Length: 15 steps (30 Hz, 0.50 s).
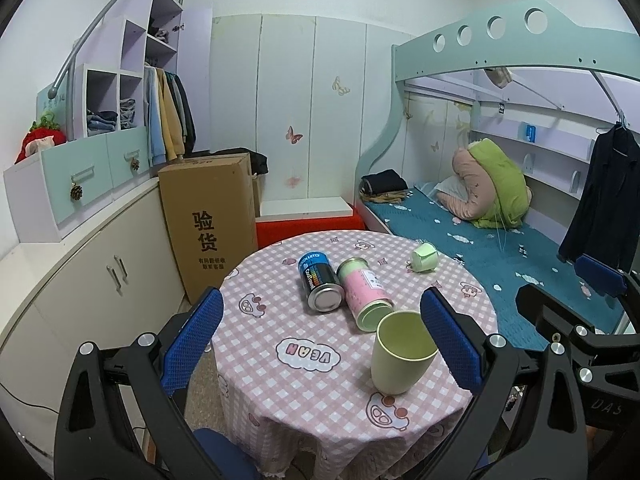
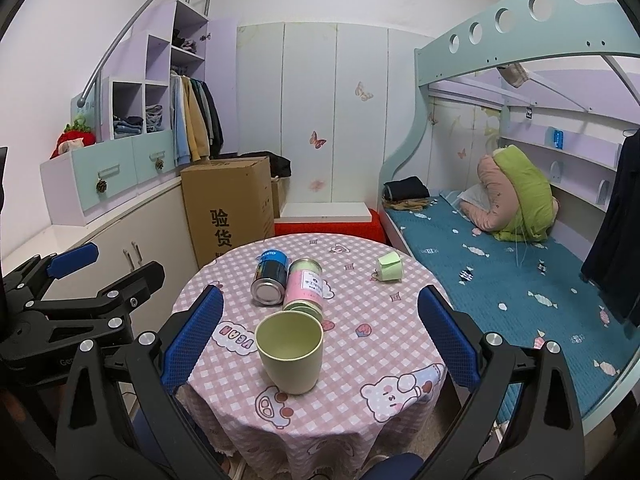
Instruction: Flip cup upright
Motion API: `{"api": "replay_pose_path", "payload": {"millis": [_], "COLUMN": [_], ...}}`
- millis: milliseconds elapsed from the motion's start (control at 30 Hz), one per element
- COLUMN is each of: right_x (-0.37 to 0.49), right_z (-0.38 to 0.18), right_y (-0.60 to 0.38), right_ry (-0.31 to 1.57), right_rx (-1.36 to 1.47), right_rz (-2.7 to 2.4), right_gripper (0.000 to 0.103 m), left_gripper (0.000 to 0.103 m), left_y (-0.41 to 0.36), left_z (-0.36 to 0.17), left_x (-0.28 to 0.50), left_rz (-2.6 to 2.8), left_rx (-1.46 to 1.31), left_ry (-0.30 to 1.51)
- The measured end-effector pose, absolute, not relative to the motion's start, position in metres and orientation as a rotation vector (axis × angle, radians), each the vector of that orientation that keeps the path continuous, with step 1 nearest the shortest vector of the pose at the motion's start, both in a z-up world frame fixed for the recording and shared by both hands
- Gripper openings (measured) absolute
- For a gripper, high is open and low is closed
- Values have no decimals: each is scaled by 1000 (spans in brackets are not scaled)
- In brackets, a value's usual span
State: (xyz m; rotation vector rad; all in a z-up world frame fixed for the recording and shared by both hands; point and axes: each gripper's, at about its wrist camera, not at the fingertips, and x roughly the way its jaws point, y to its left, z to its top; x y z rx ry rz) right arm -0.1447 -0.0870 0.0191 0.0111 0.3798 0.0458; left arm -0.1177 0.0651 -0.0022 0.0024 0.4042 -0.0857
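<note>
Landmark: round desk with pink checked cartoon cloth (image 2: 360, 308); everything below is placed relative to it.

Behind the desk, a brown cardboard box with black characters (image 2: 228, 208). To its right, the bunk bed with the teal mattress (image 2: 480, 264).

On the desk, near its centre: dark blue metal can (image 2: 269, 278) lying on its side, and touching it, a pink-and-green cylindrical tin (image 2: 305, 286), also on its side.

Near edge of the desk, just in front of the tin: pale green plastic cup (image 2: 289, 350), standing upright, mouth up, looks empty. I read this as the task cup, so the flip looks done.

Far right of the desk: a small mint-green cup (image 2: 390, 266) tipped on its side. If that one counts too, it's still to do; can't tell from the task line.

Left tongs (image 1: 324, 336): wide open, holding nothing, off the desk's near edge, one blue pad near the cup but apart.
Right tongs (image 2: 320, 336): wide open, empty, cup between the pads' line of sight, no contact.
</note>
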Motion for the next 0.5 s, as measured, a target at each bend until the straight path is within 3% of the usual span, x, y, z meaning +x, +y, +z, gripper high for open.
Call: {"api": "replay_pose_path", "payload": {"millis": [500], "right_x": [-141], "right_z": [24], "right_y": [-85], "right_ry": [375], "right_rx": [6], "right_rz": [45], "right_gripper": [98], "left_gripper": [95], "left_y": [66], "left_z": [-2], "left_x": [-117], "left_rz": [-84], "left_rx": [3], "left_ry": [404]}}
